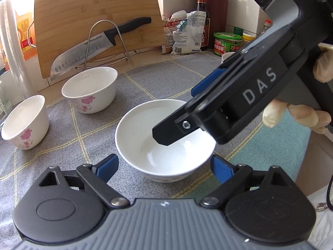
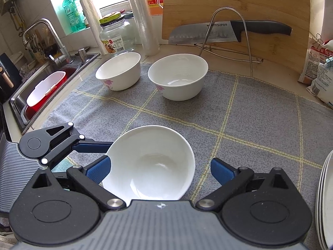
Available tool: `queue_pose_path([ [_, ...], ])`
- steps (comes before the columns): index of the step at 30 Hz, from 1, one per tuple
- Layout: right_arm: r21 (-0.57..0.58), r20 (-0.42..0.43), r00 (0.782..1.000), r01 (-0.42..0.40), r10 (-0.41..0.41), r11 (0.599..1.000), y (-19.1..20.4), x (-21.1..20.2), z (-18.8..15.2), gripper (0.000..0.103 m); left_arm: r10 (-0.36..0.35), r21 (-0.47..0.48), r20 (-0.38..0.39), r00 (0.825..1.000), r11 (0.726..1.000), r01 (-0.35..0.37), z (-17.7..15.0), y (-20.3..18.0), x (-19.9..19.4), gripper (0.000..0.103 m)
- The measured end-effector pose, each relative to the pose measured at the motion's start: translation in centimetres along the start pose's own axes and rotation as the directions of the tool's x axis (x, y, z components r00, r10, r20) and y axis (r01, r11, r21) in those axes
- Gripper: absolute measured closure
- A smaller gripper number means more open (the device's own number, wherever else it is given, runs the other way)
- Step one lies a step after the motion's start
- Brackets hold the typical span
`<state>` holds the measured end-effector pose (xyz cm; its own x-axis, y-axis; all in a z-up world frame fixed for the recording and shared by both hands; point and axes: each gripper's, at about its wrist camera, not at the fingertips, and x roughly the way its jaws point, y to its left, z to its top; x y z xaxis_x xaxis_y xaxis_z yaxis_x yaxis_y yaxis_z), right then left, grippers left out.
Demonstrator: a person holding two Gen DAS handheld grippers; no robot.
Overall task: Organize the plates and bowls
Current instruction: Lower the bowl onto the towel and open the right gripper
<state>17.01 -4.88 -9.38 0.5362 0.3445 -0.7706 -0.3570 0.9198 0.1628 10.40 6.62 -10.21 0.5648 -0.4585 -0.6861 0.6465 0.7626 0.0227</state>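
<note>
Left wrist view
- Left gripper point(image 1: 164, 167): jaws spread wide, blue pads on either side of the near wall of the plain bowl, neither pad pressing on it.
- Plain bowl point(image 1: 145, 131): white, upright on the grey checked cloth point(image 1: 156, 79), empty, directly ahead of the left gripper.
- Right gripper point(image 1: 177, 114): reaches in from the right, held by a gloved hand point(image 1: 299, 112); one black finger tip hangs over the bowl's inside, a blue pad shows beyond the far rim. Whether it touches the rim cannot be told here.
- Flowered bowls: one point(image 1: 90, 89) behind and left of the plain bowl, another point(image 1: 25, 120) at the far left, both upright and apart from each other.
- Background: knife point(image 1: 93, 45) on a wire stand against a bamboo board point(image 1: 93, 10); bottle, jar and packets at the back right.

Right wrist view
- Right gripper point(image 2: 160, 173): jaws fully apart; the left pad lies just beside the bowl's rim, the right pad clear of it, so nothing is clamped.
- Plain bowl point(image 2: 149, 162): between the open pads, resting on the cloth point(image 2: 249, 114).
- Left gripper point(image 2: 91, 145): comes in from the left, its blue finger next to the bowl's left rim.
- Flowered bowls: two point(image 2: 118, 70) point(image 2: 178, 79) side by side farther back.
- Plates point(image 2: 326, 198): a white stack at the right edge.
- Sink point(image 2: 52, 79): at left of the surface, holding a red and white tub.
</note>
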Motion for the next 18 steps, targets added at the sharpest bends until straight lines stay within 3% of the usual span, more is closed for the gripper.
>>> queue_pose_path([
  [7, -0.038, 0.029, 0.999, 0.030, -0.029, 0.999, -0.2, -1.3, 0.0, 0.000, 0.026, -0.036, 0.018, 0.999, 0.999, -0.026, 0.3, -0.5, -1.7, 0.007],
  [18, -0.138, 0.114, 0.993, 0.044, -0.028, 0.989, -2.2, -2.7, 0.7, 0.000, 0.174, -0.121, 0.003, 0.985, 0.978, -0.172, 1.3, -1.0, -3.3, 0.007],
])
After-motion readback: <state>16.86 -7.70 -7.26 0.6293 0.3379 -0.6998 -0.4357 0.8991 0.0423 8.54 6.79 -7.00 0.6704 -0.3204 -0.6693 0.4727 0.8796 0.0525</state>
